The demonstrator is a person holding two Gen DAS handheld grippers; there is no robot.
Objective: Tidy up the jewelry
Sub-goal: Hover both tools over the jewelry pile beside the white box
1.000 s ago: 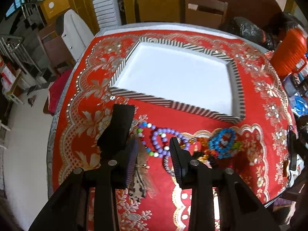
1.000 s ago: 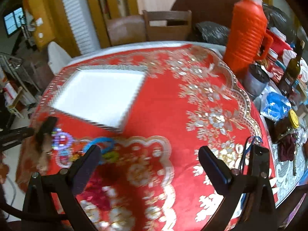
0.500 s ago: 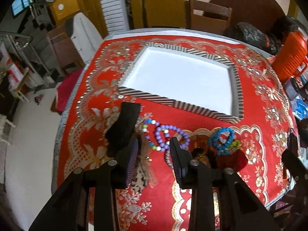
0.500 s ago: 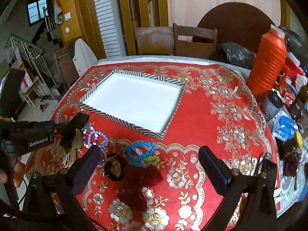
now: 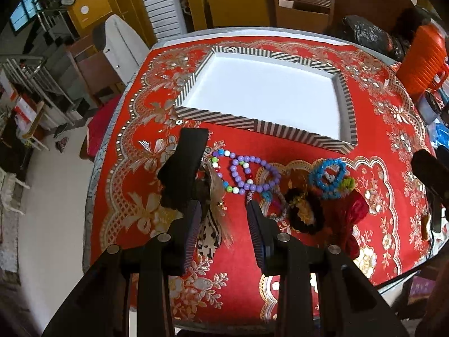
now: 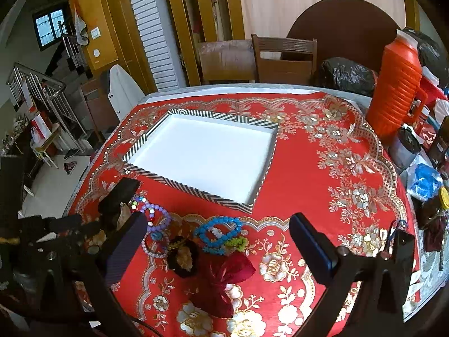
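A round table under a red and gold cloth (image 6: 322,151) holds an empty white tray (image 5: 263,95) with a striped rim. Just in front of the tray's near edge lies a small heap of jewelry and hair pieces.

The left gripper (image 5: 224,219) hovers low over the left end of the heap, fingers parted with nothing between them. Below the gap lies a feathery brown clip (image 5: 214,196) beside a leopard-print piece. The right gripper (image 6: 219,241) hangs higher, spread wide and empty, above the middle of the heap.

From left to right the heap shows a purple bead bracelet (image 5: 252,174), a black and gold scrunchie (image 5: 303,213), a blue bead bracelet (image 5: 327,175) touching a green one (image 5: 346,182), and a dark red bow (image 6: 221,280).

The bracelets look light, loose and limp, likely to sag and swing when lifted; the round beads may slip, so pinching across the strand at one side of the loop seems safest. The purple loop overlaps its neighbours and could drag them. The scrunchie and bow look soft and easy to pinch anywhere. The feathery clip looks delicate; grasp it at the stiffer centre.
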